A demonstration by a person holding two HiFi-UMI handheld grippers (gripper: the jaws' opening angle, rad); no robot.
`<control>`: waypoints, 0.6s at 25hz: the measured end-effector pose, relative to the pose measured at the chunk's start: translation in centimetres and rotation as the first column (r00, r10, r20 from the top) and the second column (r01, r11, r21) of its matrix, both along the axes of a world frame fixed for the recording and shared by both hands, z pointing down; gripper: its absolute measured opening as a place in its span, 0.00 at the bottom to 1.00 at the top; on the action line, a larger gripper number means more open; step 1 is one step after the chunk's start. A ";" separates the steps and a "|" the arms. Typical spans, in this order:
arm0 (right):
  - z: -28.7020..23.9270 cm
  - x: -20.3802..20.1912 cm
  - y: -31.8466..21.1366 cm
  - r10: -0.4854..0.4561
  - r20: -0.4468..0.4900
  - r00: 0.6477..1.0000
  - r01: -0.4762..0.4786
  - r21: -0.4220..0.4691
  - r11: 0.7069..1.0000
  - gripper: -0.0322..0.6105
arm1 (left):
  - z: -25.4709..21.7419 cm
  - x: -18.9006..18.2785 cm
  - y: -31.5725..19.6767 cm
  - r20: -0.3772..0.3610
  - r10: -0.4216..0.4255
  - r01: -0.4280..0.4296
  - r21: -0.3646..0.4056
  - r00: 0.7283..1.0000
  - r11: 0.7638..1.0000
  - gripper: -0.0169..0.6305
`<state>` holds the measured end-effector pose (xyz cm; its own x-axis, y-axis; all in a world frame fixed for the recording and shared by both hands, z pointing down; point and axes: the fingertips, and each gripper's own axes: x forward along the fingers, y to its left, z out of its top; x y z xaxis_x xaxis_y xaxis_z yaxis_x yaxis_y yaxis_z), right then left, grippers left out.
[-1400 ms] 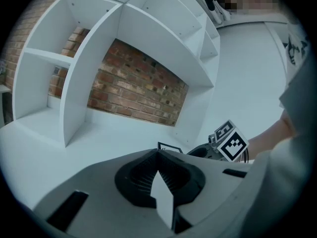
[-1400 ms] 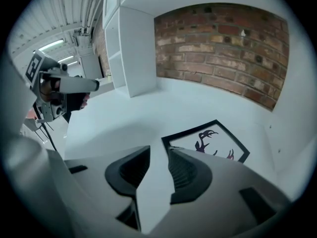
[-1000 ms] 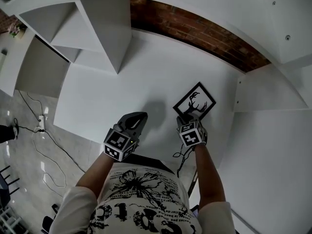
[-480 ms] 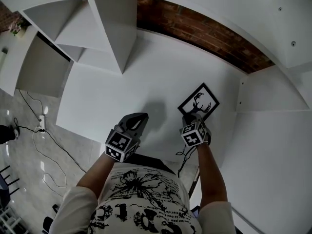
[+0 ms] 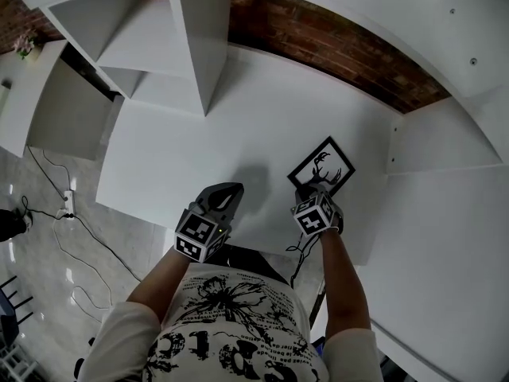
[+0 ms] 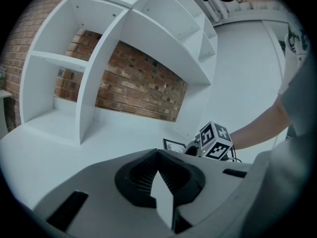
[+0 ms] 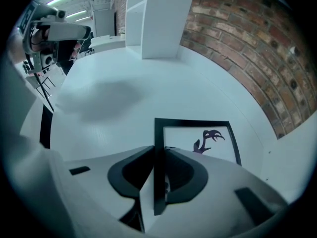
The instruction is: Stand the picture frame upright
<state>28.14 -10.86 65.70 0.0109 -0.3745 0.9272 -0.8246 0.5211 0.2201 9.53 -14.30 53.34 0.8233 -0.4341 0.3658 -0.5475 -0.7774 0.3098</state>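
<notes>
A black picture frame (image 5: 322, 165) with a stag-antler print lies on the white desk (image 5: 183, 157), right of centre. My right gripper (image 5: 307, 192) points steeply down at its near corner. In the right gripper view the frame's (image 7: 198, 138) black left edge runs between the jaws of that gripper (image 7: 157, 177). The jaws have just been closing and now press on that edge. My left gripper (image 5: 223, 192) hovers shut and empty over the desk, left of the frame. In the left gripper view its jaws (image 6: 159, 182) are together, with the right gripper's marker cube (image 6: 214, 141) and the frame (image 6: 173, 145) beyond.
White shelf dividers (image 5: 195, 46) stand at the desk's back left before a brick wall (image 5: 334, 46). A white side panel (image 5: 445, 146) closes the right. The desk's front edge runs just under my hands. Cables (image 5: 71, 237) lie on the floor at left.
The right gripper has settled down onto the frame's near corner. The left gripper has drifted a little over the desk. The frame lies where it was.
</notes>
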 end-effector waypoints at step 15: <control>-0.9 -7.2 4.8 -0.066 0.014 0.998 0.065 0.027 0.997 0.16 | 2.1 -1.9 3.7 0.009 0.070 -0.070 -0.038 0.997 0.997 0.04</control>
